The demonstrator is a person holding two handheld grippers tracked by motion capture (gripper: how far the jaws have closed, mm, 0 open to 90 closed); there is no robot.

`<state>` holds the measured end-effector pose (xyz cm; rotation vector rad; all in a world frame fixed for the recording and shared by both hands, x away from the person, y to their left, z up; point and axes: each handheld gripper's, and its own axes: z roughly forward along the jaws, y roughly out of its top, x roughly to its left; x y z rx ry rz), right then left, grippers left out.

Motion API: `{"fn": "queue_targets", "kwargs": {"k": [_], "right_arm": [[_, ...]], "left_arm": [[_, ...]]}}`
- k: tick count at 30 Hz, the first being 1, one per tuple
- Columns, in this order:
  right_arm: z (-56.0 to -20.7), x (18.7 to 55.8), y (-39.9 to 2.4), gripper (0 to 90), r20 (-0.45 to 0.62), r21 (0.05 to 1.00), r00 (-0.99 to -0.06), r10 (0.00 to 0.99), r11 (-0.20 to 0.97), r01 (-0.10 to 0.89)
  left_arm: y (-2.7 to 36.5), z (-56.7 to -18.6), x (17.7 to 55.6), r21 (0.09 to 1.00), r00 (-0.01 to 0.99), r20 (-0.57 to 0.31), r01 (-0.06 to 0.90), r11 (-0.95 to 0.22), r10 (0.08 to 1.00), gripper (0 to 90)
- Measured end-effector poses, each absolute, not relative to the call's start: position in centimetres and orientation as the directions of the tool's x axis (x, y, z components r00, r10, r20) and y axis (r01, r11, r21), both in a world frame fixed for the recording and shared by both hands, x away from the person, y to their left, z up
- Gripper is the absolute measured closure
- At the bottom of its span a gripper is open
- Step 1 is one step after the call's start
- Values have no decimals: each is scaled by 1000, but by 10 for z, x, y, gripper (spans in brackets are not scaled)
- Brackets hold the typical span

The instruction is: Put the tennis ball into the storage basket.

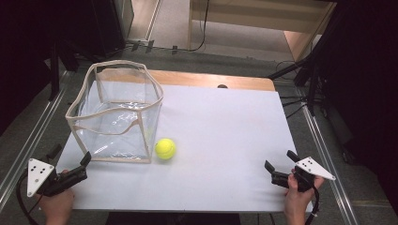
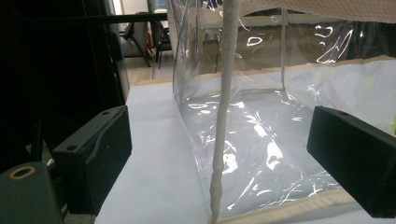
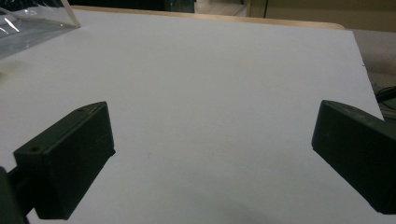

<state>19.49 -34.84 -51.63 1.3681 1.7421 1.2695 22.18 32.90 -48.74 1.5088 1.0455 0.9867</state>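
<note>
Two wide-open grippers, left gripper (image 1: 70, 161) and right gripper (image 1: 280, 160), flank a round yellow-green ball (image 1: 165, 148) beside a clear beige-trimmed plastic bin (image 1: 115, 112).

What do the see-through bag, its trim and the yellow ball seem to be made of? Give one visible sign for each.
Bag: likely soft clear plastic, glossy; it shows creases and bright glints.
Trim: seems woven cloth tape, beige and matt; it has a grainy weave.
Ball: looks like a felt-covered tennis ball, yellow-green and dull, though the fuzz is too small to confirm.
</note>
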Motion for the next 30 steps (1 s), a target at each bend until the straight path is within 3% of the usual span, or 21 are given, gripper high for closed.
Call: {"fn": "queue_targets", "kwargs": {"k": [13, 30], "right_arm": [[-508, 192, -345, 0, 94, 922, -301, 949, 32, 387], [-487, 203, -317, 0, 76, 908, -392, 917, 99, 408]], "left_arm": [[329, -487, 221, 985, 290, 69, 130, -110, 955, 69], [328, -488, 221, 984, 288, 82, 129, -123, 954, 69]]}}
